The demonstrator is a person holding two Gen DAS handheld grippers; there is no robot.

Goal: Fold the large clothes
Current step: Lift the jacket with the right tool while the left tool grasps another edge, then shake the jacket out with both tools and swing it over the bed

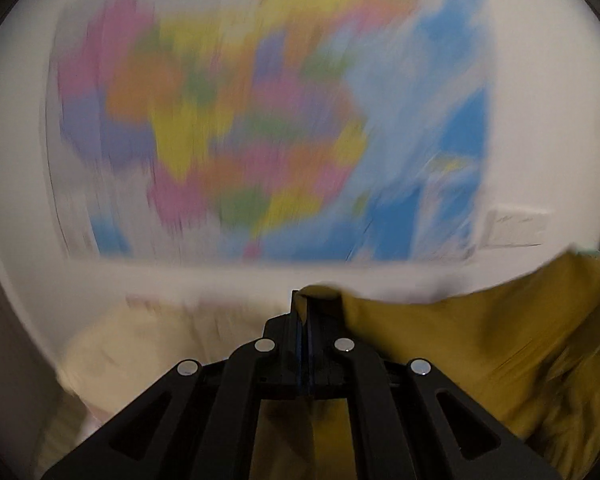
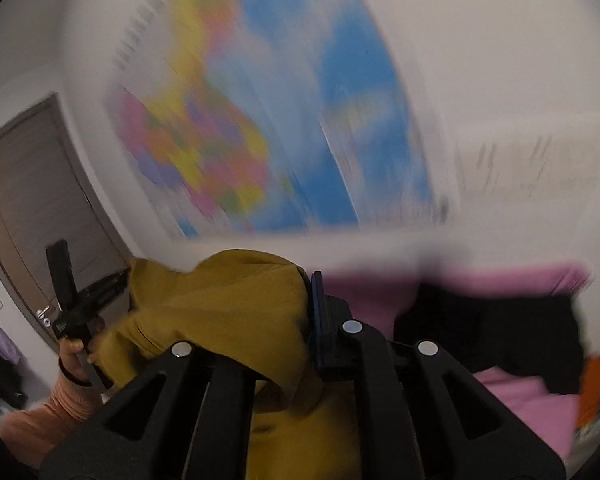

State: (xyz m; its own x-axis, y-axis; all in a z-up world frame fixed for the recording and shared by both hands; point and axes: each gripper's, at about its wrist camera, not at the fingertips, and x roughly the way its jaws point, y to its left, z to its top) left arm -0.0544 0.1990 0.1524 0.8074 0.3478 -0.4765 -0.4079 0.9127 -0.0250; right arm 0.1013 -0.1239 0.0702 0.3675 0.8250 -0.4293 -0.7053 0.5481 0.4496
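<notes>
Before a blurred wall map (image 1: 260,128), mustard garment (image 1: 480,340) hangs bunched.

Mustard-yellow garment (image 2: 220,312) — pink bedding (image 2: 520,400) — multicoloured wall map (image 1: 260,120).

A room in a home, likely a bedroom: a large colourful wall map (image 1: 260,120) hangs on a white wall, a grey-brown door (image 2: 32,200) with a metal handle stands at left, and pink bedding (image 2: 520,400) lies below.
</notes>
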